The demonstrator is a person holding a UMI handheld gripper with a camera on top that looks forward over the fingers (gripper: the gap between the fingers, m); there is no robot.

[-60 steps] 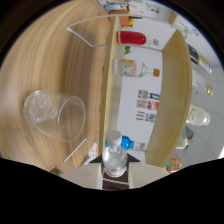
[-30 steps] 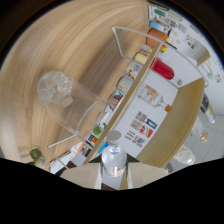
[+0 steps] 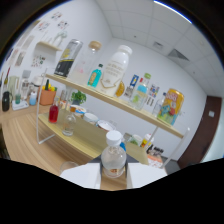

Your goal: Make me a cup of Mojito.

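Observation:
A small clear bottle (image 3: 114,159) with a pale cap stands upright between my two white fingers (image 3: 84,176). My gripper (image 3: 114,176) is shut on its body, and it is lifted above the wooden counter (image 3: 20,137). Beyond the bottle, a clear acrylic stand (image 3: 45,131) holds a red bottle (image 3: 53,114) and a small clear glass (image 3: 69,125). The large glass cup from the earlier frames is out of view.
A wooden shelf (image 3: 125,106) runs across the wall with a dark can (image 3: 67,57), a blue bottle (image 3: 95,76), a big white bottle (image 3: 116,67) and a yellow can (image 3: 170,107). A small plant (image 3: 77,96) and white bowls (image 3: 91,117) sit below. A dark door (image 3: 207,130) stands far right.
The view has swung up from looking down on the counter and glass cup to facing the wall shelf. The bottle has stayed between my fingers throughout.

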